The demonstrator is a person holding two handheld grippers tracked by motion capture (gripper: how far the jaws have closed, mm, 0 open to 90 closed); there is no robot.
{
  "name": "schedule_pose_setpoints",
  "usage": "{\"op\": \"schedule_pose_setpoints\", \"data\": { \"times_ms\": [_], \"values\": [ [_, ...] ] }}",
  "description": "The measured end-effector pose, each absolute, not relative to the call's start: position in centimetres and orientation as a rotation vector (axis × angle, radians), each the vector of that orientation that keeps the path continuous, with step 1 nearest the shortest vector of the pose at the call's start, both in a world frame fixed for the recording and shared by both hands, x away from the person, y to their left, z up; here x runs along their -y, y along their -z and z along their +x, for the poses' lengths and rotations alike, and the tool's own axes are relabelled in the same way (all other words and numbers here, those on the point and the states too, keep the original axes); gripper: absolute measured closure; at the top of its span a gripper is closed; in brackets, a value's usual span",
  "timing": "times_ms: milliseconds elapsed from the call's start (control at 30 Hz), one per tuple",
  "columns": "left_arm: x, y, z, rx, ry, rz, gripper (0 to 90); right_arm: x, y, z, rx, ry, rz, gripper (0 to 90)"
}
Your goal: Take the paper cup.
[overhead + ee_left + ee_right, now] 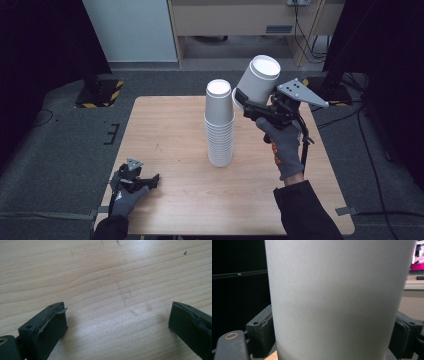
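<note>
My right gripper (250,104) clamped a light, crushable paper cup (257,79) near its rim, at one o'clock from the stack (219,125); my left gripper (145,181) lay open on the desk (170,130).

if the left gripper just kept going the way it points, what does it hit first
Probably nothing. The left gripper lies open on the table, pointing right along the near side. The cup stack stands farther back, seemingly off that line, though depth is hard to judge.
</note>
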State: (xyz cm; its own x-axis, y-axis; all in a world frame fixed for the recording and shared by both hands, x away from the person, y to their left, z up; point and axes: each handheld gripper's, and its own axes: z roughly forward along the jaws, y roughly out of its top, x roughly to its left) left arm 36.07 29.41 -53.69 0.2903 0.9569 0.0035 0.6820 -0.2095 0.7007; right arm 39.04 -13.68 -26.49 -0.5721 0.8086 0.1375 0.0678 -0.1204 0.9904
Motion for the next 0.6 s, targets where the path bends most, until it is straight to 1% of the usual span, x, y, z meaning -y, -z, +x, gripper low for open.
{"op": "schedule_pose_setpoints", "data": {
  "times_ms": [233,600],
  "values": [
    [-29.4,53.7,36.1,-1.46,-0.601,1.972,0.8,15.8,28.6,38.1,-1.609,-1.732,1.026,13.2],
    [-29.4,53.7,36.1,-1.459,-0.599,1.972,0.7,17.4,31.7,37.0,-1.636,-1.722,1.086,13.2]
  ]
}}
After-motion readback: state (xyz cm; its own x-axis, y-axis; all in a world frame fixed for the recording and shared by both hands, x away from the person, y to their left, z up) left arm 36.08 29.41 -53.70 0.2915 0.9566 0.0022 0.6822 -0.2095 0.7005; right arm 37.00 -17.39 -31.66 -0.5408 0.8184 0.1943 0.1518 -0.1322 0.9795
